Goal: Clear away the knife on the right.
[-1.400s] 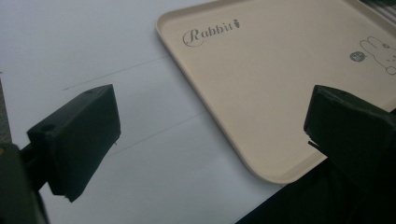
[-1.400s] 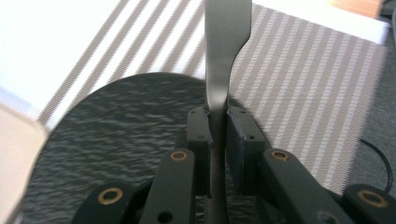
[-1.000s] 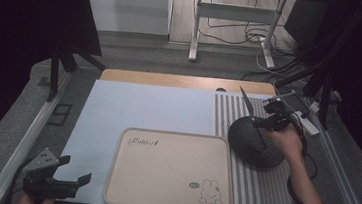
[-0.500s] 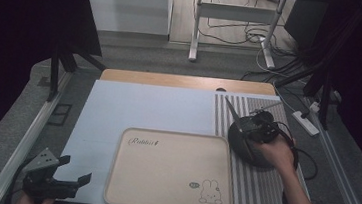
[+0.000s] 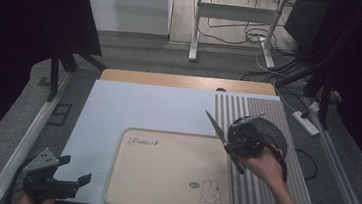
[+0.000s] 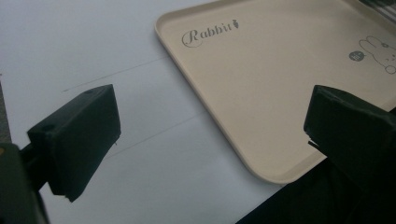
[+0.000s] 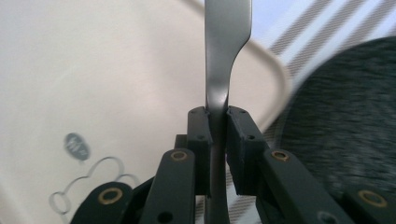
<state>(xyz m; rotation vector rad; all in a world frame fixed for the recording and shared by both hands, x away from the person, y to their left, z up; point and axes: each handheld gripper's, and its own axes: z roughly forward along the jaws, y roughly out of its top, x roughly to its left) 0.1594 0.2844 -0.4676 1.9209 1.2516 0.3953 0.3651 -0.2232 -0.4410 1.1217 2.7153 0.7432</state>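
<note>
Two black jaws clamp tight on the knife (image 7: 219, 93), gripped by its handle so the blade juts up and away from the right gripper (image 5: 238, 140), poised over the tray's (image 5: 172, 176) right edge. Behind it sits a dark round plate (image 5: 272, 128) on the striped mat (image 5: 256, 189). The left gripper (image 5: 68, 184) rests wide open, holding nothing, at the tray's near-left corner, seemingly parked clear.
</note>
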